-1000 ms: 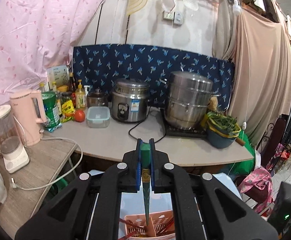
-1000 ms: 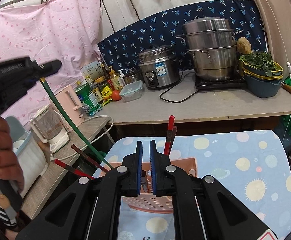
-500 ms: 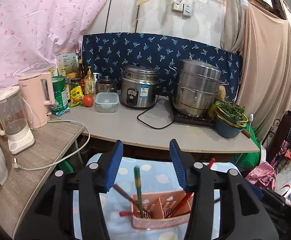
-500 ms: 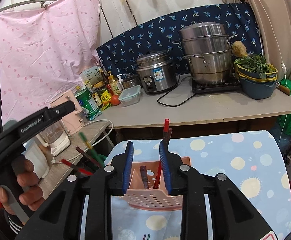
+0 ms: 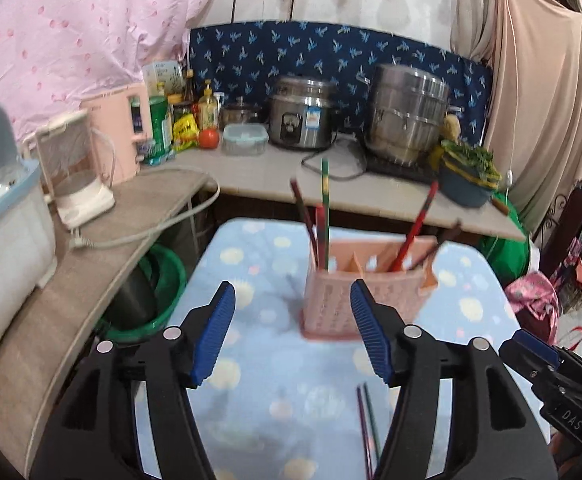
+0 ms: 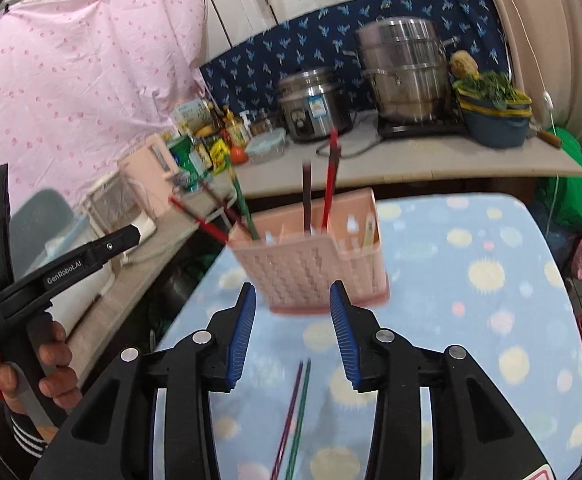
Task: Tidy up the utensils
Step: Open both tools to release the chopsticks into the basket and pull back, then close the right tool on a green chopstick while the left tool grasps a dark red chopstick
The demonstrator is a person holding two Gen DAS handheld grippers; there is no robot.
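Observation:
A pink perforated utensil basket (image 5: 365,288) (image 6: 311,264) stands on the blue spotted tablecloth (image 5: 275,400). A green chopstick (image 5: 325,208) (image 6: 243,208) and several red and dark chopsticks stand in it. My left gripper (image 5: 291,332) is open and empty, in front of the basket. My right gripper (image 6: 293,332) is open and empty, also just before the basket. Two loose chopsticks, purple and green (image 5: 367,428) (image 6: 297,412), lie on the cloth between the fingers.
A counter (image 5: 371,196) behind the table holds a rice cooker (image 5: 303,118), a steel steamer pot (image 5: 409,114), a bowl of greens (image 5: 467,172), bottles and a pink kettle (image 5: 119,136). A blender (image 5: 75,168) and a white bin (image 5: 3,216) stand left.
My left gripper let go of the green chopstick, which now stands in the basket, and opened wide. My right gripper opened too. Both drew back and down from the basket.

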